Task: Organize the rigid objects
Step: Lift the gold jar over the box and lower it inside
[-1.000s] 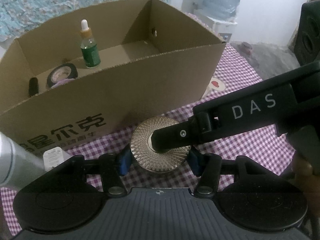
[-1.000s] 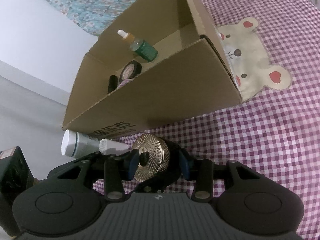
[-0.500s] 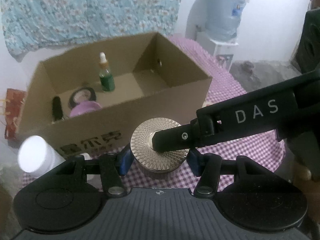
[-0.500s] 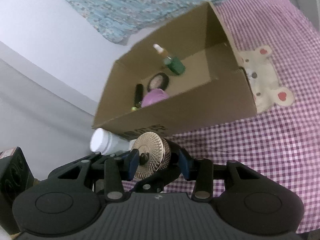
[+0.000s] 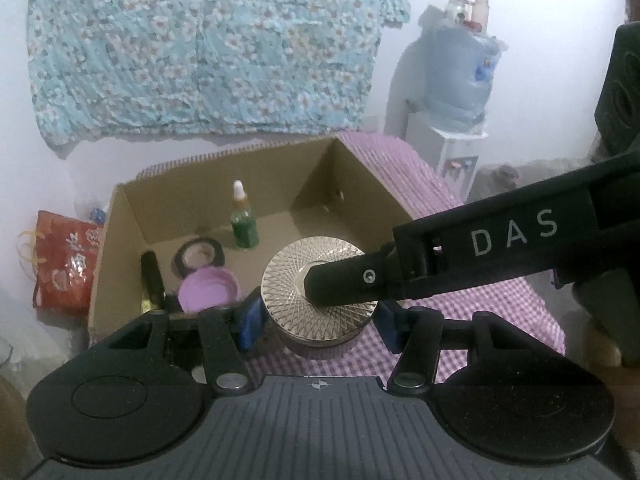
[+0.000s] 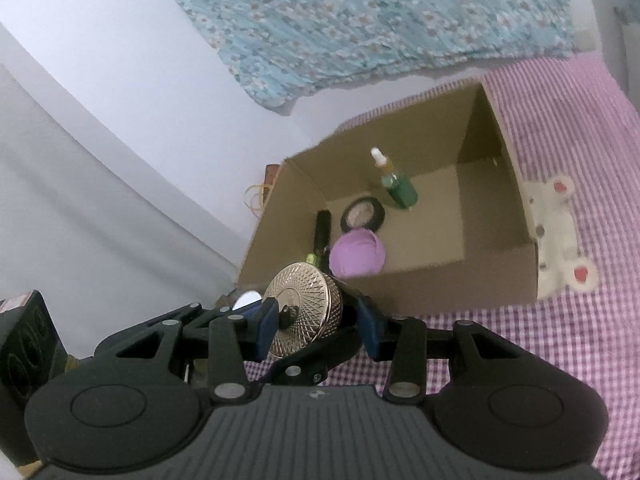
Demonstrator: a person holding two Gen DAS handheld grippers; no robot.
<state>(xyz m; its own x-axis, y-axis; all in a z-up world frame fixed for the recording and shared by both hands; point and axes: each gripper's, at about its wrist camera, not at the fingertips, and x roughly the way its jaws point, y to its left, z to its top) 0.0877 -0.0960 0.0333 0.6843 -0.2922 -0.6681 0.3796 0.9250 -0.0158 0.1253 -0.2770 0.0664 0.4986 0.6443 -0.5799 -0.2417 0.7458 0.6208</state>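
As the left wrist view shows, the left gripper (image 5: 318, 312) clamps the sides of a gold-lidded jar (image 5: 320, 300), its jaws partly open around it, while a finger of the right gripper (image 5: 344, 284) presses the lid's centre; the jar hangs clear of the checked cloth (image 5: 500, 312) at the near wall of the cardboard box (image 5: 372, 192), which holds a green dropper bottle (image 5: 243, 220), a round compact (image 5: 199, 258), a purple lid (image 5: 208, 292) and a black tube (image 5: 151, 276). In the right wrist view, the right gripper (image 6: 316, 322) pinches the jar (image 6: 306, 312) top to bottom, jaws partway open, beside the box (image 6: 460, 284). Judged from this, four items are stowed and the jar is not yet lowered in and released.
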